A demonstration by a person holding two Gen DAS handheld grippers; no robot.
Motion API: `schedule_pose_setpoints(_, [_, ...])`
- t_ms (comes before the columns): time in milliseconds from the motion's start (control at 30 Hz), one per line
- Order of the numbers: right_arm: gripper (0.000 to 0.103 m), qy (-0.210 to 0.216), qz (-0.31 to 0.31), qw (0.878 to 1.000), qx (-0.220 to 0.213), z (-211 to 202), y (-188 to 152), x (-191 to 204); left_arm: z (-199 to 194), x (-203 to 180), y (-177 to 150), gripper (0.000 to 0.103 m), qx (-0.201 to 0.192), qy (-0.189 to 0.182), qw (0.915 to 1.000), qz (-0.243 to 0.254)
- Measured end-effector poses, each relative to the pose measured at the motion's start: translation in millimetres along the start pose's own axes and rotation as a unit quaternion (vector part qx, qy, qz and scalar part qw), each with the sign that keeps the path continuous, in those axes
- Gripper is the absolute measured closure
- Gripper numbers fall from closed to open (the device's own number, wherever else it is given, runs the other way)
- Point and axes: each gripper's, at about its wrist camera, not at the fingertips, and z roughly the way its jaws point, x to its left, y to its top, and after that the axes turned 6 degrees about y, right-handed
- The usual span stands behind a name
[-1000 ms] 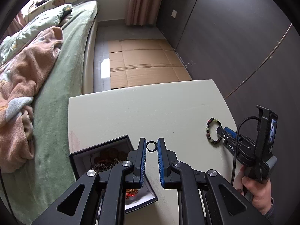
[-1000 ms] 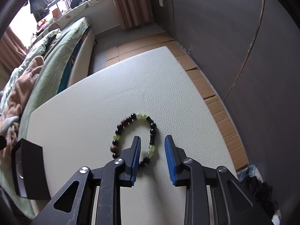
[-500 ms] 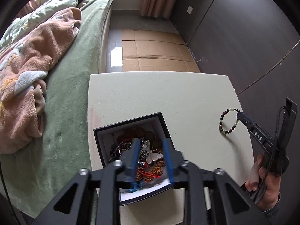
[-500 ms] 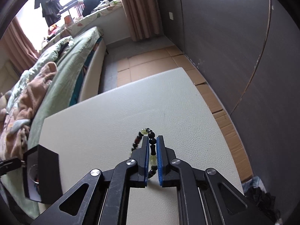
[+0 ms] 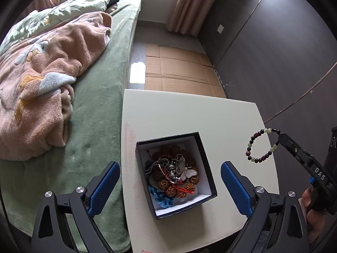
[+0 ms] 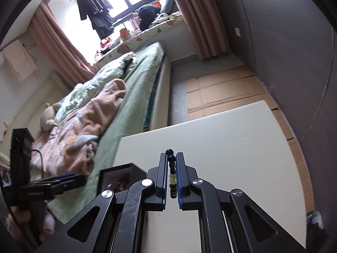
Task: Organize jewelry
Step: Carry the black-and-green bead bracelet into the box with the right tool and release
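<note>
Right gripper [image 6: 170, 179] is clamped on the bead bracelet [image 5: 262, 145], which hangs clear above the table's [image 5: 189, 113] right edge. The jewelry box [image 5: 207, 177] sits near the front-left corner, left of the bracelet. Left gripper [image 5: 169, 184], jaws just opened wide and empty, straddles the box.

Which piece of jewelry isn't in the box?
The beaded bracelet with green and dark beads. It hangs in the air, pinched in the right gripper, beside the black box. All the other jewelry lies piled inside that box.
</note>
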Motion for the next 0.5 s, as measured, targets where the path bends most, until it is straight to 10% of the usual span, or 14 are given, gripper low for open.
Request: schedule_pose_setpoints(500, [0.094,0.078,-0.042,0.995,0.049,39,6,96,-27,55,-8,0.004,-0.028,-0.014,0.9981,-0.053])
